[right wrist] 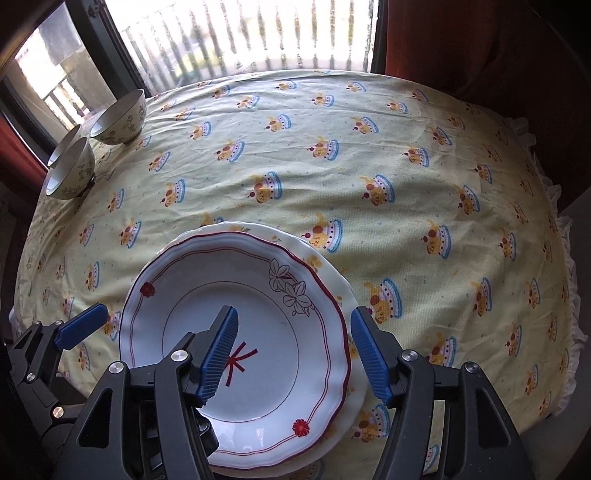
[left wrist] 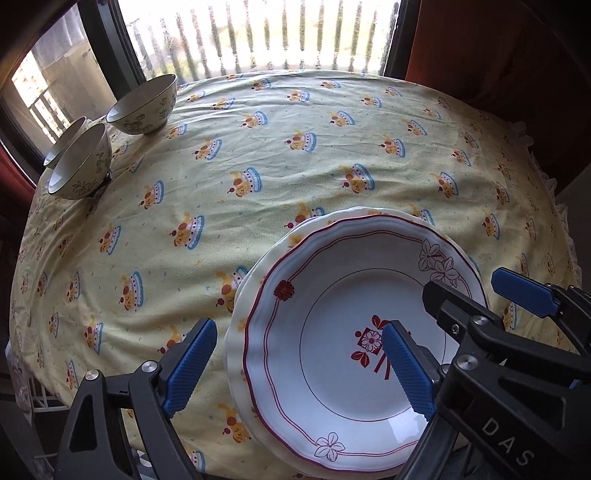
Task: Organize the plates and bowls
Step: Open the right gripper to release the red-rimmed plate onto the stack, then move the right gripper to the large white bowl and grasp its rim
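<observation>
Both tools hovering low at the near edge, left gripper (left wrist: 299,362) wide with nothing between its pads, right gripper (right wrist: 295,354) just as wide, straddling the right rim of the top plate (left wrist: 354,332) without pinching it. Plates looking sorted already: red-trimmed plate nested on a plain lower plate (left wrist: 236,295), stacked on the cloth (left wrist: 295,155). Far left by the window (left wrist: 258,33), three bowls (left wrist: 142,107) upright, close together, apparently still unstacked, so by the look of it the bowl half of the job left to do.
</observation>
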`<action>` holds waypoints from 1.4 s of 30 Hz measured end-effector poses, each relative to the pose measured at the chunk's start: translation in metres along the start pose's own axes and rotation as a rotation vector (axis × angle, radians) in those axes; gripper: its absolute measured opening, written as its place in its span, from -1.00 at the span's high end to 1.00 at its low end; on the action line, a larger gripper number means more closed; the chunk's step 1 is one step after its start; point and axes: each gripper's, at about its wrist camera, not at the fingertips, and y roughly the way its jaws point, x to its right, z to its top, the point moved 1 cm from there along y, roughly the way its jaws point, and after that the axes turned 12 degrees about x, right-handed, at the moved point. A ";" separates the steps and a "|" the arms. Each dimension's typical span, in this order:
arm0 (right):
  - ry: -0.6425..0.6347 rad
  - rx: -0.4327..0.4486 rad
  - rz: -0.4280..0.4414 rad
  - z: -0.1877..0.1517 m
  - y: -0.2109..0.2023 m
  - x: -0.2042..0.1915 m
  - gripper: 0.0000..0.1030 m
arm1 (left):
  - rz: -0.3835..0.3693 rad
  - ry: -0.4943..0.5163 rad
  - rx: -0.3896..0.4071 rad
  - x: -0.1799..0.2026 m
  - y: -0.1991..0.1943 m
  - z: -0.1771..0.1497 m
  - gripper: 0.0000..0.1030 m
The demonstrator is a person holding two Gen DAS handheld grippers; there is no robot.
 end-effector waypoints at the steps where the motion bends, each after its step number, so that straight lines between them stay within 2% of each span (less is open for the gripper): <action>1: 0.001 0.003 -0.001 0.001 -0.001 -0.004 -0.30 | -0.013 0.015 0.014 -0.001 -0.002 0.001 -0.79; 8: 0.060 0.041 -0.045 0.007 -0.007 -0.032 -0.30 | -0.078 0.082 0.074 -0.025 -0.010 0.013 -0.78; 14: 0.099 0.064 -0.096 0.014 -0.008 -0.071 -0.30 | -0.137 0.089 0.077 -0.070 -0.013 0.025 -0.77; 19: 0.129 0.107 -0.110 0.024 -0.012 -0.114 -0.31 | -0.148 0.091 0.095 -0.116 -0.018 0.034 -0.77; 25: 0.129 0.130 -0.127 0.035 -0.005 -0.168 -0.42 | -0.143 0.097 0.112 -0.171 -0.014 0.042 -0.69; 29: 0.145 0.141 -0.091 0.045 0.007 -0.201 -0.44 | -0.136 0.081 0.115 -0.210 -0.005 0.052 -0.68; 33: 0.152 0.172 -0.072 0.061 0.020 -0.235 -0.44 | -0.108 0.059 0.134 -0.248 0.001 0.069 -0.68; 37: 0.158 0.207 -0.057 0.083 0.028 -0.265 -0.44 | 0.012 0.036 0.179 -0.282 0.008 0.088 -0.68; 39: 0.144 0.230 -0.083 0.095 0.034 -0.277 -0.44 | 0.052 0.015 0.183 -0.295 0.017 0.096 -0.68; 42: 0.147 0.225 -0.113 0.112 0.050 -0.289 -0.44 | 0.061 -0.036 0.169 -0.315 0.031 0.109 -0.62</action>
